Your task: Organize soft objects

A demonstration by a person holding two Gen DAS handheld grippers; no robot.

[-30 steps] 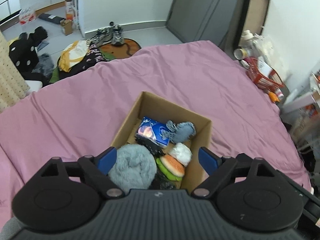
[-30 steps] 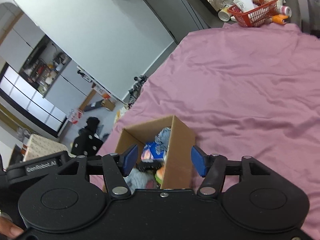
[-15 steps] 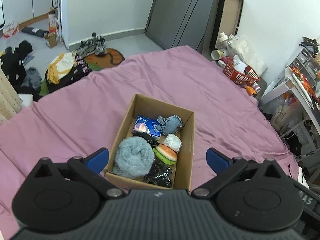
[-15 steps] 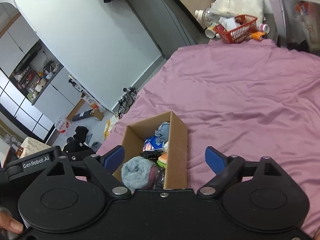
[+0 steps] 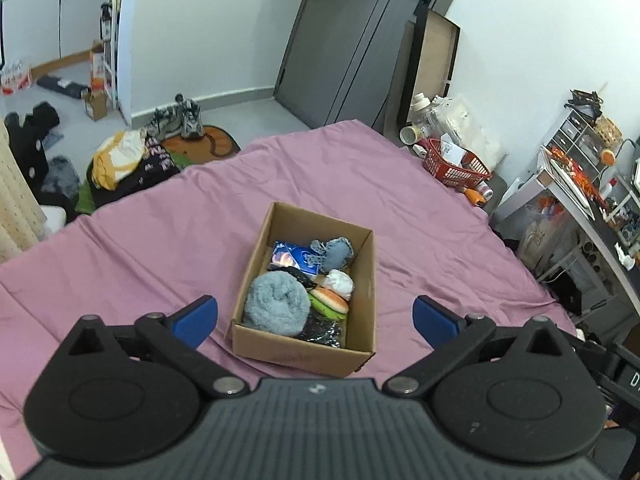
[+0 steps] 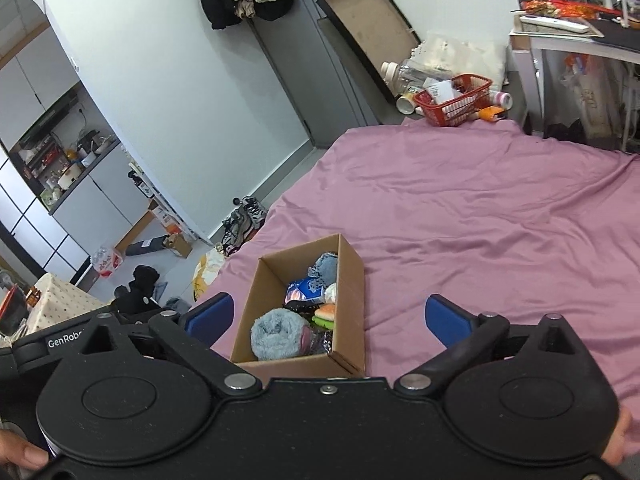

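Note:
A cardboard box (image 5: 362, 316) stands on the purple bed sheet (image 5: 160, 232). It holds a fluffy grey-blue roll (image 5: 276, 302), a burger-shaped plush (image 5: 330, 300), a white soft ball (image 5: 339, 283), a blue packet (image 5: 294, 258), a grey-blue knitted toy (image 5: 334, 252) and a black shiny item (image 5: 320, 330). My left gripper (image 5: 316, 318) is open and empty, held above the box's near end. My right gripper (image 6: 326, 316) is open and empty, also above the box (image 6: 352, 280), with the grey roll (image 6: 276, 334) between its blue pads.
A red basket (image 5: 454, 162) and bottles sit past the bed's far right corner. A cluttered desk (image 5: 580, 208) stands at the right. Clothes (image 5: 120, 160) and shoes (image 5: 178, 118) lie on the floor at the far left. The sheet (image 6: 500, 220) spreads to the right of the box.
Both grippers have risen and drawn back from the box, which now looks smaller. Both pairs of jaws have opened wider. The things in the box have not moved.

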